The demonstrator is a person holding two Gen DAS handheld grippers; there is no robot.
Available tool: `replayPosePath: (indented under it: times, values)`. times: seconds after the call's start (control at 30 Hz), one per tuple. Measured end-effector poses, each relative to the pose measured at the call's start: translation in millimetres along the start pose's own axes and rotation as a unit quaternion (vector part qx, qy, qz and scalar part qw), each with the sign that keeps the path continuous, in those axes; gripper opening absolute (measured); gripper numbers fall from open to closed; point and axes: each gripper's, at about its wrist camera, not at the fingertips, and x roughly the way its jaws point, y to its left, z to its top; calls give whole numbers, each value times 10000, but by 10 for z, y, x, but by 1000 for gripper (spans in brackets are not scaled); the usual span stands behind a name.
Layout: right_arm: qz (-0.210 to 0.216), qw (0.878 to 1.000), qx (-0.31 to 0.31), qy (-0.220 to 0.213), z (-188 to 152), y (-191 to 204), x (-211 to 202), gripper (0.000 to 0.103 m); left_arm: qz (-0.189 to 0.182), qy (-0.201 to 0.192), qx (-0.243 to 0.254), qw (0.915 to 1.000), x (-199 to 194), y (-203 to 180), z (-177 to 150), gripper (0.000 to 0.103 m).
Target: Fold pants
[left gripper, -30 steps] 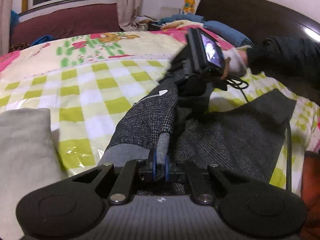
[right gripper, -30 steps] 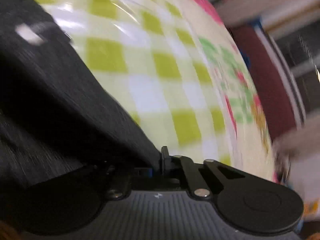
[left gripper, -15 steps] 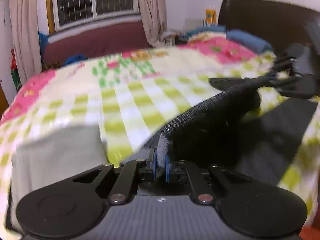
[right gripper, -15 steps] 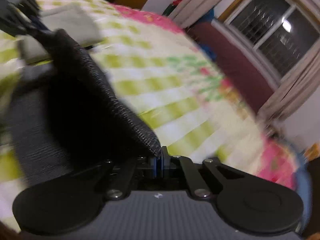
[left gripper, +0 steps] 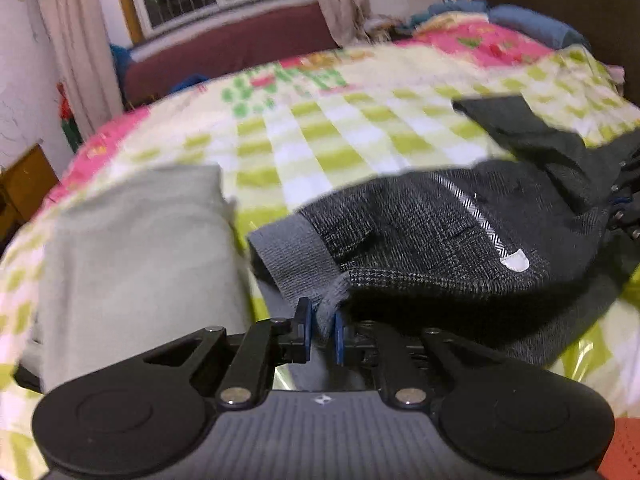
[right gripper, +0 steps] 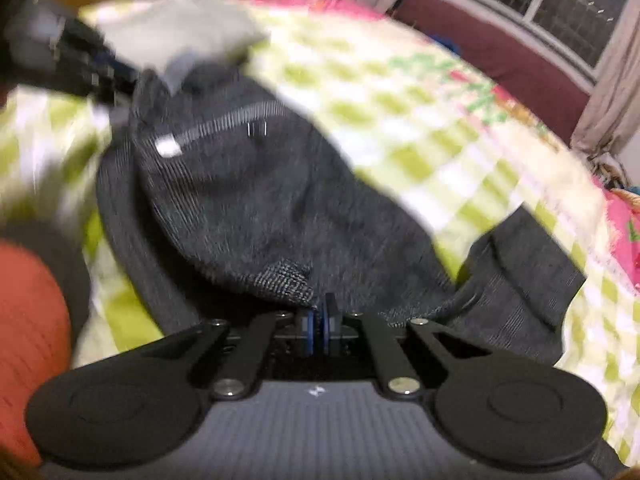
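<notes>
Dark grey checked pants (left gripper: 420, 232) lie bunched and doubled over on the green-checked bedspread (left gripper: 320, 140). My left gripper (left gripper: 321, 320) has the light grey ribbed cuff (left gripper: 292, 248) between its pads; the jaws are opening and the fabric still touches them. In the right wrist view the same pants (right gripper: 248, 200) spread ahead, and my right gripper (right gripper: 320, 320) is shut on a corner of the dark fabric. The left gripper (right gripper: 80, 68) shows blurred at the upper left of that view. The right gripper's body (left gripper: 624, 208) sits at the right edge of the left wrist view.
A folded beige cloth (left gripper: 132, 248) lies on the bed just left of the pants and also shows as the beige cloth (right gripper: 180, 28). A red-orange item (right gripper: 28, 320) is at the near bed edge. A dark headboard (left gripper: 560, 0) and a maroon bench (left gripper: 240, 48) border the bed.
Both grippers have swung across the bed with the pants, laying the lifted part down onto the rest. The left view has turned toward the beige cloth. The left jaws stand slightly wider.
</notes>
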Motion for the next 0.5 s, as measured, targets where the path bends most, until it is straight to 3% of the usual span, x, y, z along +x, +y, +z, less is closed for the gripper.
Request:
replayPosePath:
  times: [0.1,0.23,0.33,0.5]
  values:
    - [-91,9999,-97,-33,-73,102,-69,5,347,-210,291,9988,-134,-17,-77,28]
    - [147,9982,-45,578,-371,288,236,11,343,366,523,9974,41,-152,-360,31]
    - [-102,9977,-454,498,-349,377,281,12,490,698,303,9959,134,-134,-519,32]
    - [25,9991,108,418,-258,47,107,32,540,690,-115,9961,-93,-11,-539,34]
